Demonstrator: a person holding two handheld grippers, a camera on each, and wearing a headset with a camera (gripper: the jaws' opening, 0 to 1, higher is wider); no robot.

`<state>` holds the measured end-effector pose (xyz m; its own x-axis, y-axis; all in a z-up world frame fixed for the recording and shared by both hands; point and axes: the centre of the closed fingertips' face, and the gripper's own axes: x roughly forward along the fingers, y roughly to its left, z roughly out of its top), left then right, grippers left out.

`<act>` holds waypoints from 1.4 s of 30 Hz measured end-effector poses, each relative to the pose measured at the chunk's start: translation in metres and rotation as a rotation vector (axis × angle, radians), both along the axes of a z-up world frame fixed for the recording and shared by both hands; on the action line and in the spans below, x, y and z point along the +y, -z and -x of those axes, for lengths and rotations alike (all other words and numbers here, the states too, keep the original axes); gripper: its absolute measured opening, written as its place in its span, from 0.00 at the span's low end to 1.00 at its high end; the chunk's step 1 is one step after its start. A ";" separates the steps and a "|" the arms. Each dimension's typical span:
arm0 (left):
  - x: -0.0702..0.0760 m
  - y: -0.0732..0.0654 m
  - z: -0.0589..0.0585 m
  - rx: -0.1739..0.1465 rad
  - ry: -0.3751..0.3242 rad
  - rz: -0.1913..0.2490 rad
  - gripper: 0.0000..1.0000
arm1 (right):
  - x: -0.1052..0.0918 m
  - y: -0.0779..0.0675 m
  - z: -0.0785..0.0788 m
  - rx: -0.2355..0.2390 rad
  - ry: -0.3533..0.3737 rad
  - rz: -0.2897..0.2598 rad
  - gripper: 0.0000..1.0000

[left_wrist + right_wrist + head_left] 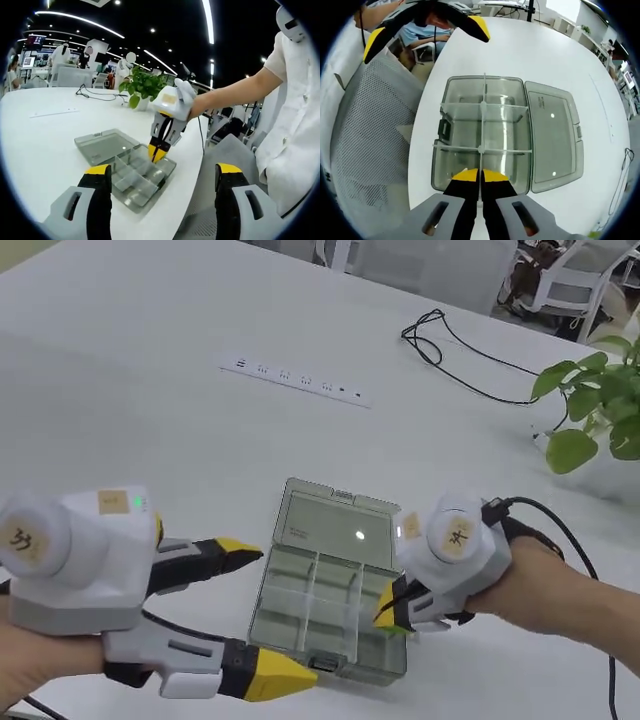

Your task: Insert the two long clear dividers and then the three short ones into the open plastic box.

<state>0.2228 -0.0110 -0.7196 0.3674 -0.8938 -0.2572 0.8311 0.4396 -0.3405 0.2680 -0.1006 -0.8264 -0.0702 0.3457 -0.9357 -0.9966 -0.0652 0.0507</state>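
Right claw [480,176] clenched on the right-hand end of a clear divider [482,125], yellow tips pressed either side of it, pointing down into the open plastic box [300,640]. Divider stands upright and runs the full span of the box, parallel to the hinge side. Two cross dividers [505,106] are seated across it at right angles, splitting the tray into six cells. Lid [335,525] lies open on the far side of the box. Box sits near the front edge of the white surface [150,410], right in front of the person.

Left claw [262,612] released, jaws spread wide with nothing between them, held just beside the box's left side by the front edge. In the left gripper view the right claw comes in from the right, tips down in the far end of the box. Power strip [295,378] lies well back toward the middle of the surface. Black cable [450,345] and green plant [600,400] sit toward the far right edge.
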 end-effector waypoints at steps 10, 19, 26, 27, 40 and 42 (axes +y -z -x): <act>0.000 0.000 0.001 -0.001 0.002 -0.008 0.86 | 0.000 0.003 0.000 0.002 0.008 -0.002 0.02; -0.001 -0.004 0.003 -0.008 0.002 -0.010 0.86 | 0.000 0.003 0.000 -0.015 0.012 -0.003 0.01; 0.000 -0.006 0.005 -0.011 0.002 -0.019 0.87 | 0.000 0.004 0.000 -0.029 -0.007 0.005 0.03; 0.001 -0.005 0.005 -0.012 0.000 -0.021 0.87 | 0.000 0.005 0.000 -0.032 -0.010 0.004 0.03; 0.007 -0.009 0.006 -0.018 -0.012 -0.039 0.89 | -0.002 -0.002 0.002 -0.027 0.033 -0.031 0.17; 0.008 -0.010 0.006 -0.021 -0.012 -0.046 0.90 | -0.001 -0.007 0.003 -0.027 0.040 -0.055 0.19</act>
<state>0.2168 -0.0029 -0.7099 0.3840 -0.8767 -0.2898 0.8323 0.4646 -0.3025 0.2655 -0.1016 -0.8191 -0.0301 0.3984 -0.9167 -0.9994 -0.0274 0.0209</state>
